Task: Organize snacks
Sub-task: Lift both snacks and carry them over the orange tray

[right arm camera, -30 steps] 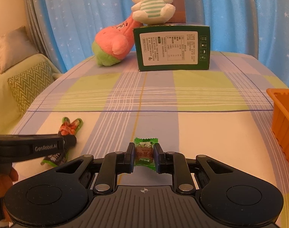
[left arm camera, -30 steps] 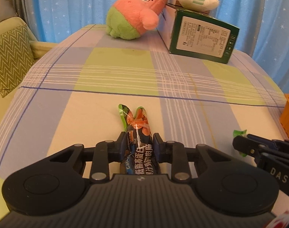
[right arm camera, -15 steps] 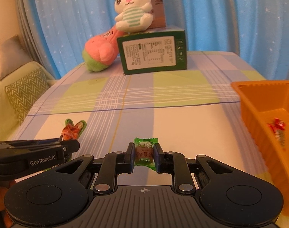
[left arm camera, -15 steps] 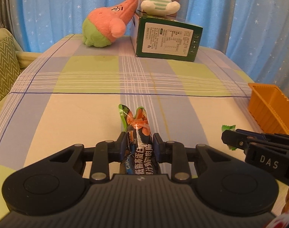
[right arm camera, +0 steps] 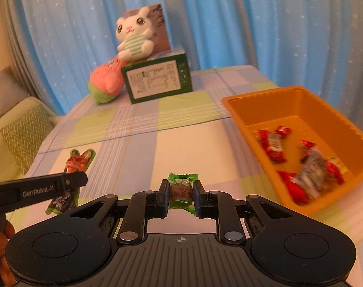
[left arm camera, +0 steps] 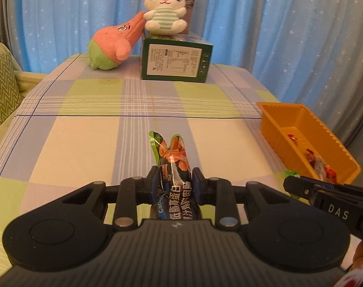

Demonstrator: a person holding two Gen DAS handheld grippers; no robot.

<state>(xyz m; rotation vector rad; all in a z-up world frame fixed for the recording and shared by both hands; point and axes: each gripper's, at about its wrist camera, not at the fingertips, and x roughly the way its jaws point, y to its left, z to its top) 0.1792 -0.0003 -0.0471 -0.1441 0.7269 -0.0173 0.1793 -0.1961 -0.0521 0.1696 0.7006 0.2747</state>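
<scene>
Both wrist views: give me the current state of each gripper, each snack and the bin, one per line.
left gripper: shut on the sausage snack
sausage snack: held off the table, tip pointing forward
right gripper: shut on the green candy
green candy: clamped between the pads
orange bin: on the table, several red wrapped snacks inside
green box: closed, white plush sitting on top

Left gripper [left arm camera: 175,179]: matte black plastic body w/ ribbed grey-black centre panel, small round logo mark at top of it. Two round dished discs, one each side. Two flat link arms w/ silver pivot screws lead to blue-edged pads [left arm camera: 196,181]. Right gripper [right arm camera: 180,192]: same build, same screws & discs. Seen side-on, it reads "DAS" in white; the left one reads "GenRobot.AI". Part of a bare hand [right arm camera: 1,251] shows at frame edge.
</scene>
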